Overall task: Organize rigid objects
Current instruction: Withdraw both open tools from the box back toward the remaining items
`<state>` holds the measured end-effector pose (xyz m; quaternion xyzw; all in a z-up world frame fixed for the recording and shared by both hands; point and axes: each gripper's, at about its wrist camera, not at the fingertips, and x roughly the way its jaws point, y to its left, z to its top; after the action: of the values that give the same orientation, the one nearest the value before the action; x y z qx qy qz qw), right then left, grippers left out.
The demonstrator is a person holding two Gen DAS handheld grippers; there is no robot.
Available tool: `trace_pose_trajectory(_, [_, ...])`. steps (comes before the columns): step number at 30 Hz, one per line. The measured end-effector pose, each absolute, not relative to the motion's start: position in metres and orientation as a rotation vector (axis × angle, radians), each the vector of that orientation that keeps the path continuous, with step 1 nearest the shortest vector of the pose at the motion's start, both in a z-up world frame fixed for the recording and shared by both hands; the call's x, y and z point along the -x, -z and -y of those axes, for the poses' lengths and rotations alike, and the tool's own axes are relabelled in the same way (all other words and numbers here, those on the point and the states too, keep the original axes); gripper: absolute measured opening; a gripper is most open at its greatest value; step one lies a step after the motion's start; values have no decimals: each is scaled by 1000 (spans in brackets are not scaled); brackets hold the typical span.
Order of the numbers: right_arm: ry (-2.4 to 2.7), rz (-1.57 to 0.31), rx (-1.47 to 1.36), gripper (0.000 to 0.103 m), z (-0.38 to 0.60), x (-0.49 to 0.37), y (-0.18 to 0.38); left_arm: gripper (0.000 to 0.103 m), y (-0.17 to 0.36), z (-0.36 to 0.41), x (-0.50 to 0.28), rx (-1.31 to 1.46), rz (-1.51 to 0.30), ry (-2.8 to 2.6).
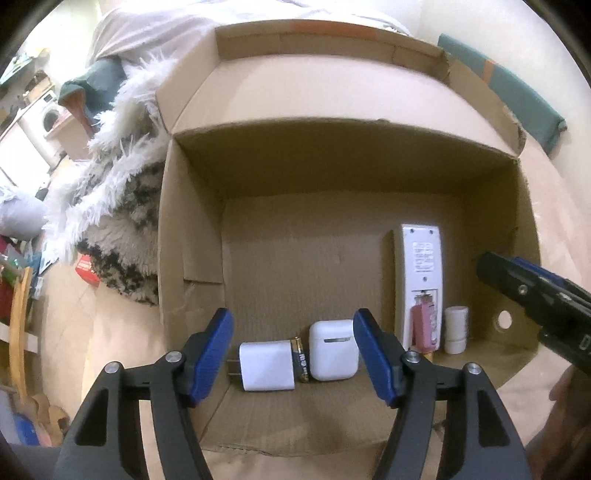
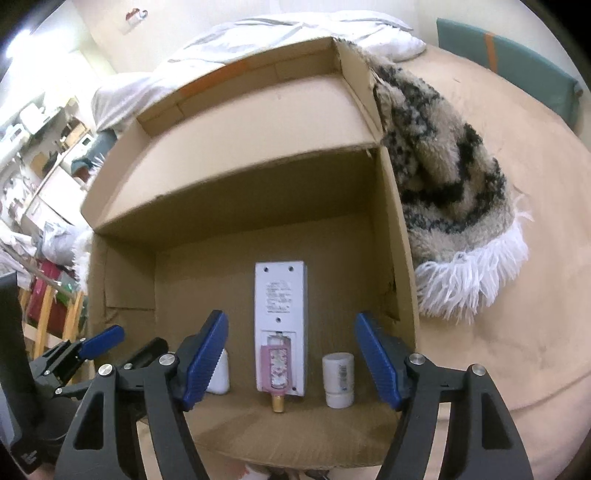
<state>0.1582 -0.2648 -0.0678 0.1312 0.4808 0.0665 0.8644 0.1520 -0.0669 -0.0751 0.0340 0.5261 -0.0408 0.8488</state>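
Both claws stand open, nothing gripped: left claw [image 1: 293, 354] over charger [image 1: 266, 366], battery [image 1: 301, 360], earbud case [image 1: 333, 349], lined up lower centre in the cardboard box [image 1: 192, 229]; right claw [image 2: 291, 362] frames remote [image 2: 279, 325], likely released there for tidy rows.

— What sort of place is this?

— A home, a bedroom by the look of it. The cardboard box [image 1: 369, 110] sits on a bed; behind the box lies a rumpled white duvet [image 2: 295, 33], and against its side a shaggy patterned blanket [image 2: 443, 166] with a white fringe.

— Anything beyond the bed?

— Left of the box, cluttered shelves [image 2: 48, 140] (too blurred to read) and a wooden rack [image 1: 18, 325].
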Motion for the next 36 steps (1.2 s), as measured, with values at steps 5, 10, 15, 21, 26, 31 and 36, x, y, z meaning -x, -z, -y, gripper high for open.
trace_pose_trajectory(5, [-142, -1009, -270, 76, 265, -158, 69, 65, 65, 60, -154, -41, -1087, 94])
trace_pose_trajectory(10, [-141, -1005, -266, 76, 264, -157, 67, 65, 64, 60, -156, -45, -1091, 72])
trace_pose_trajectory(15, [-139, -1006, -264, 76, 264, -157, 67, 65, 60, 62, -152, -73, -1075, 79])
trace_pose_trajectory(21, [-131, -995, -286, 76, 270, -152, 62, 65, 48, 56, -149, -64, -1061, 103])
trace_pose_trajectory(26, [-117, -986, -321, 76, 280, -144, 58, 65, 32, 41, -139, -42, -1046, 79])
trace_pose_trajectory(31, [-127, -980, -335, 76, 281, -130, 49, 65, 24, 29, -131, -14, -1058, 55])
trace_pose_trajectory(36, [-150, -971, -300, 76, 274, -114, 41, 65, 14, 21, -117, -31, -1026, 34])
